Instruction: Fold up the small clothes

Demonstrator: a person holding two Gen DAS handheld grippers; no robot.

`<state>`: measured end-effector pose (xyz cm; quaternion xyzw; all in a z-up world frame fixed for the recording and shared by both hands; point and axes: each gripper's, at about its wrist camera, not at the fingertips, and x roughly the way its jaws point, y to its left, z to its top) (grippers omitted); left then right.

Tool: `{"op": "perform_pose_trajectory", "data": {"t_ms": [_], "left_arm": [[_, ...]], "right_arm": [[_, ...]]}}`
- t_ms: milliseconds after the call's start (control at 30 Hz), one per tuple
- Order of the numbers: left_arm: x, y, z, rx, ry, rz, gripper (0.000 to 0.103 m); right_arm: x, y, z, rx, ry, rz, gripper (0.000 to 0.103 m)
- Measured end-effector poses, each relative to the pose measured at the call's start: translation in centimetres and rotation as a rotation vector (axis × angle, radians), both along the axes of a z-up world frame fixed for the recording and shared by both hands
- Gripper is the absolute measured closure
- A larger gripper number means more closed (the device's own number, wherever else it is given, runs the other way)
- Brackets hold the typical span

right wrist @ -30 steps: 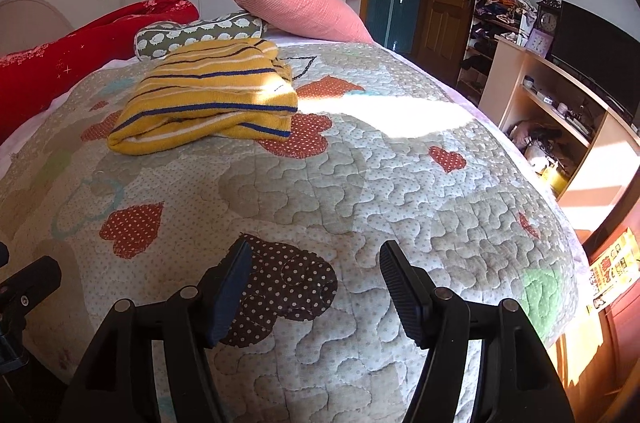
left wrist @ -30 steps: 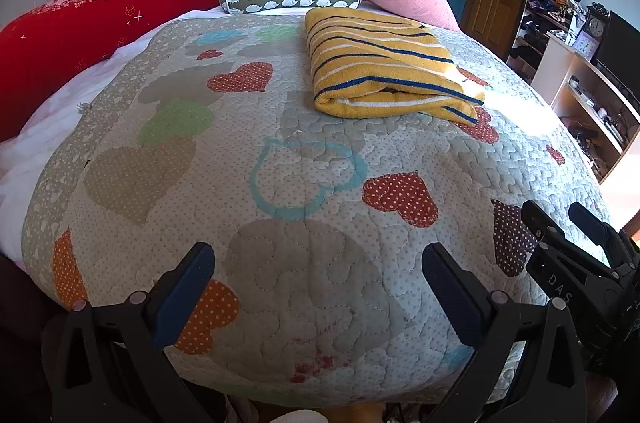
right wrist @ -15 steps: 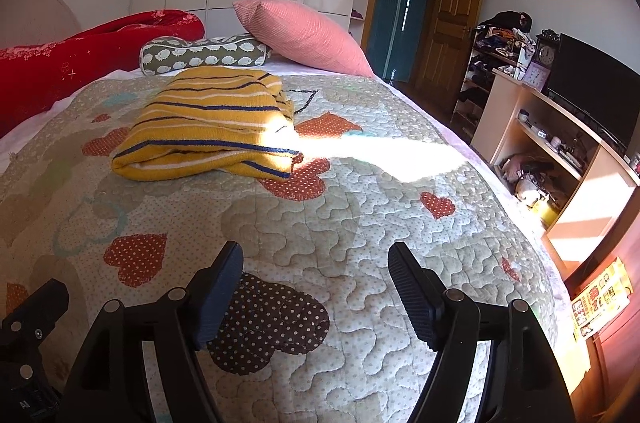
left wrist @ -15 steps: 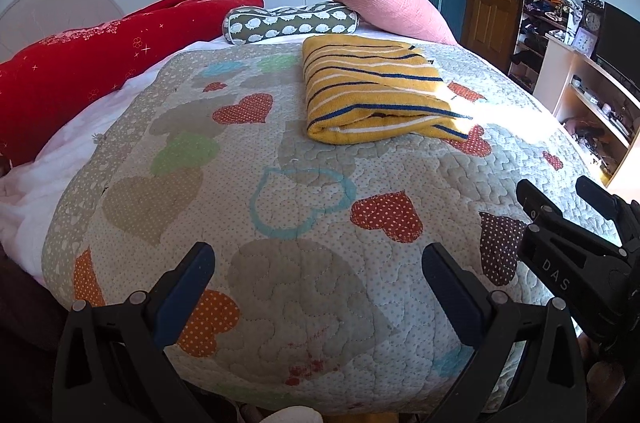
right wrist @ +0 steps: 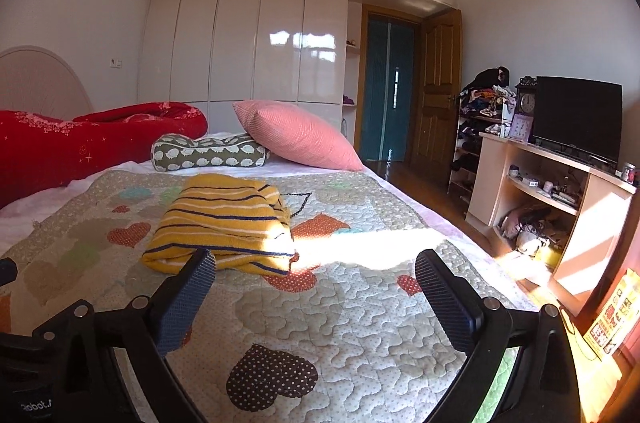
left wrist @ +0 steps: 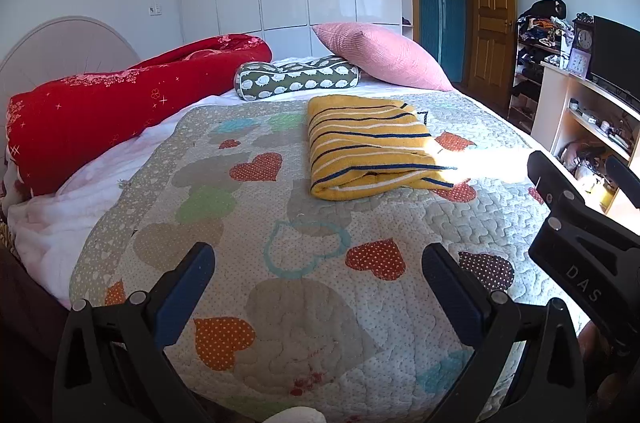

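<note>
The yellow striped sweater (left wrist: 370, 147) lies folded on the heart-patterned quilt (left wrist: 312, 311), towards the far half of the bed, its thick folded edge facing me and a patch of sunlight falling just beside it on the right. In my right wrist view the same sweater (right wrist: 224, 223) sits left of centre, well apart from my fingertips. Behind it a green bolster with white hedgehogs (left wrist: 298, 81) rests against a pink pillow (left wrist: 380, 57), and a rolled red duvet (left wrist: 120, 107) runs along the left side of the bed towards the pale rounded headboard (right wrist: 38, 83).

My left gripper (left wrist: 318, 287) is released, jaws spread wide above the near edge of the quilt with nothing between them. My right gripper (right wrist: 316, 297) is also released; its jaws have just been opening and stand wide, bare of any cloth. From the left wrist view I see its black body at the right edge, hanging beside the bed.

Past the bed stand glossy white wardrobe doors (right wrist: 256, 39), a wooden door (right wrist: 438, 95) and a television (right wrist: 578, 115) on a light shelf unit (right wrist: 560, 183).
</note>
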<state>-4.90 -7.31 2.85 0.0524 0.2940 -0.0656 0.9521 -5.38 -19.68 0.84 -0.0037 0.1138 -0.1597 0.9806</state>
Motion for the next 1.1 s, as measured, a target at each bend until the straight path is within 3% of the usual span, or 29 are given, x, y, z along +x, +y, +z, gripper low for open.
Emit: {"op": "perform_pose_trajectory", "data": {"t_ms": [200,633,900,1100], "left_arm": [[-0.1,-0.4,-0.5,0.026,0.015,-0.018,0.0],[2.3,0.7,-3.6,-0.007,0.132,0.005,0.0],[3.7,1.3,-5.5,-0.022,0.203,0.013,0.0],[4.6,2.1,-6.5,-0.036,0.248,0.035,0.0]], "right_arm": [[0.1,0.8,-0.1,-0.066,-0.015,-0.047,0.001],[2.7,0.0,-3.2,-0.039,0.08,-0.076,0.001],[5.2,1.2,-5.3,-0.104,0.209,-0.04,0.001],[7.6,1.1,-6.6,-0.072,0.339,-0.023,0.001]]}}
